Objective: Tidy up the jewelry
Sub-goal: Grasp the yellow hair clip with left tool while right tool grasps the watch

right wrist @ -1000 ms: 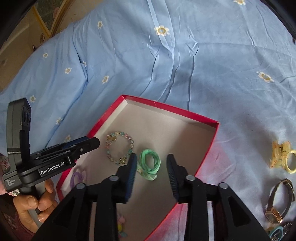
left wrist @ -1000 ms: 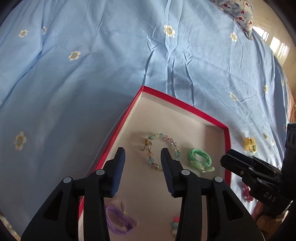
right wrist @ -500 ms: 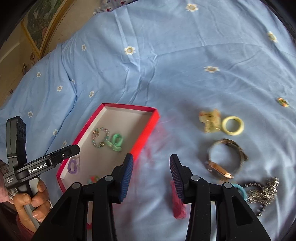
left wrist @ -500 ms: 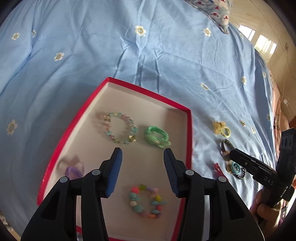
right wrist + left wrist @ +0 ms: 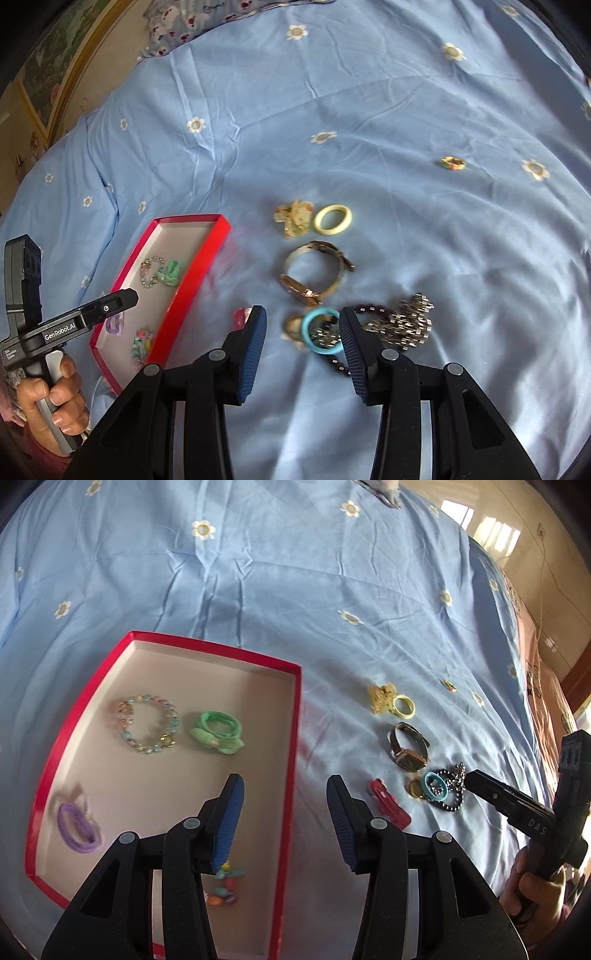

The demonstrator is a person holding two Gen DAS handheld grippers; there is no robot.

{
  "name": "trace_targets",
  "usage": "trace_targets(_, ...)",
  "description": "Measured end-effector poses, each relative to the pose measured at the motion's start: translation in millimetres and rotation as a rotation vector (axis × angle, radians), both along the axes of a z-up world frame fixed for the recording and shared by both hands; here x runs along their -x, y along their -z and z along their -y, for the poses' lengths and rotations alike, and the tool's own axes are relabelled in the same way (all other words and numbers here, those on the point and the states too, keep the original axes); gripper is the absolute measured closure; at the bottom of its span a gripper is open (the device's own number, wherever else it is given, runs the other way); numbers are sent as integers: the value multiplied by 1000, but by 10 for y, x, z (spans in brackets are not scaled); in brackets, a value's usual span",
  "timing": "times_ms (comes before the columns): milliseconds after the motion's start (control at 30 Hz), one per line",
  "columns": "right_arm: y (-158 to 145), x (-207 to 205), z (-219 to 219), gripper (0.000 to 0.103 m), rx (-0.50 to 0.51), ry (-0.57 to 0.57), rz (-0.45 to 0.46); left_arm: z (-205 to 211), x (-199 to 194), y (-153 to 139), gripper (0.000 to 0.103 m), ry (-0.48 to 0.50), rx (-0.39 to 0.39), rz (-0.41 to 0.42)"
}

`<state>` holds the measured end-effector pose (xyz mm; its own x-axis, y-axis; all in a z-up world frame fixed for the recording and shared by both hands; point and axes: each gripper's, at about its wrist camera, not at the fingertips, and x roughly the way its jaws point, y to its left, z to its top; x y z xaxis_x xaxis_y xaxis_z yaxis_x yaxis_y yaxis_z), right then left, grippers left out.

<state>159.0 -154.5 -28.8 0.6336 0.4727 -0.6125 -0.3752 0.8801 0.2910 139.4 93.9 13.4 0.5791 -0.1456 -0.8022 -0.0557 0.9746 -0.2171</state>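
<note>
A red box point(image 5: 294, 716) point(image 5: 201, 266) lies on the blue bedsheet and holds a bead bracelet point(image 5: 147, 720), a green hair tie point(image 5: 218, 733), a purple hair tie point(image 5: 75, 827) and a colourful bead bracelet point(image 5: 225, 882). Right of it on the sheet lie a red clip point(image 5: 388, 806), a watch point(image 5: 314, 273), a blue ring point(image 5: 319, 330), a bead chain point(image 5: 402, 321), a yellow ring point(image 5: 332, 219) and a yellow clip point(image 5: 293, 218). My left gripper point(image 5: 284, 819) is open and empty above the box's right wall. My right gripper point(image 5: 301, 345) is open, just above the blue ring.
A small patterned ring point(image 5: 453, 163) lies alone farther right on the sheet. A patterned pillow point(image 5: 221, 18) sits at the bed's far end. A wooden headboard and wall show at the far left of the right wrist view.
Both grippers have pulled back from the box and swung right. The right gripper left the green hair tie in the box and now hovers over the loose jewelry.
</note>
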Motion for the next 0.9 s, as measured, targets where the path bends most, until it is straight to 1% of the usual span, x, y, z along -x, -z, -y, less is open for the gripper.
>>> trace_targets(167,-5,-12,176,60,-4,28,4,197,-117,17,58,31,-16,-7)
trace_targets(333,13,-92,247,60,-15,36,-3,357,-254,7,58,67,-35,-11)
trace_targets(667,72,-346,122,60,-25,8,-27,493,-485,77,57,92,-42,-32)
trace_targets(900,241,-682,-32,62,-8,-1,-89,565,-704,136,55,106,-30,-40)
